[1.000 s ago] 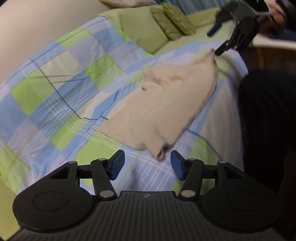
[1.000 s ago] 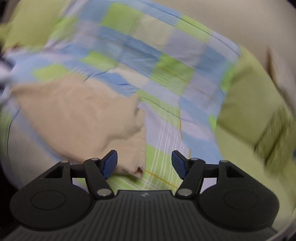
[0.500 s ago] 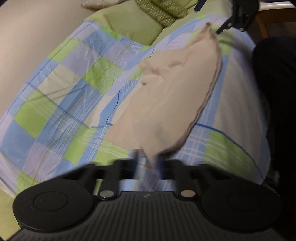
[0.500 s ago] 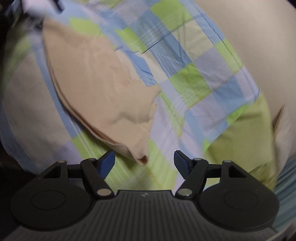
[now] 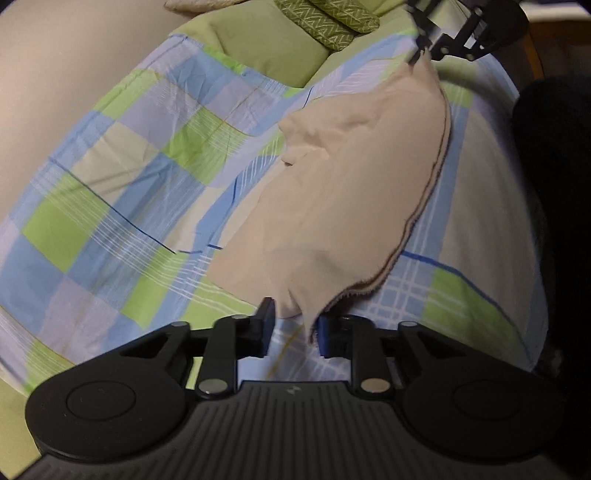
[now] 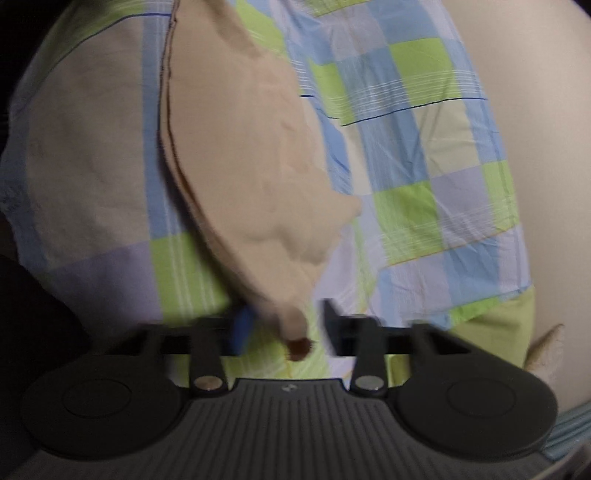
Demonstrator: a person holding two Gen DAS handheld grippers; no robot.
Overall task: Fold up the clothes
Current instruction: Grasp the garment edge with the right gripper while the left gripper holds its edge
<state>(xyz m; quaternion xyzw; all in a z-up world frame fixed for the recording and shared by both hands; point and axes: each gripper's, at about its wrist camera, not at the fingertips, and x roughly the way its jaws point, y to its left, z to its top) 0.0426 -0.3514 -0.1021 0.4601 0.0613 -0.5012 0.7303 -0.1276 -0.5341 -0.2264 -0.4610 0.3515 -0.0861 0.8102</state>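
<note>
The beige garment [image 5: 343, 192] lies on the checked bedspread [image 5: 122, 206]; we see its near corner between the parted fingers of our left gripper [image 5: 293, 325]. Farther off, our right gripper [image 6: 282, 325], blurred, straddles the opposite corner, grip unclear. Green pillows [image 5: 325, 18] lie beyond.

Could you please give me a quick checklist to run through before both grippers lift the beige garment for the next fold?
1. Left gripper around a corner of the beige garment: ok, the corner sits between its fingers.
2. Left gripper closed on that corner: not ok, a gap still shows.
3. Right gripper around the opposite corner: ok, a tip hangs between its fingers.
4. Right gripper closed: cannot tell, the fingers are blurred.
5. Garment edge between the two corners free of tangles: ok, it runs in one curve.
6. Checked bedsheet not caught in either gripper: cannot tell.
</note>
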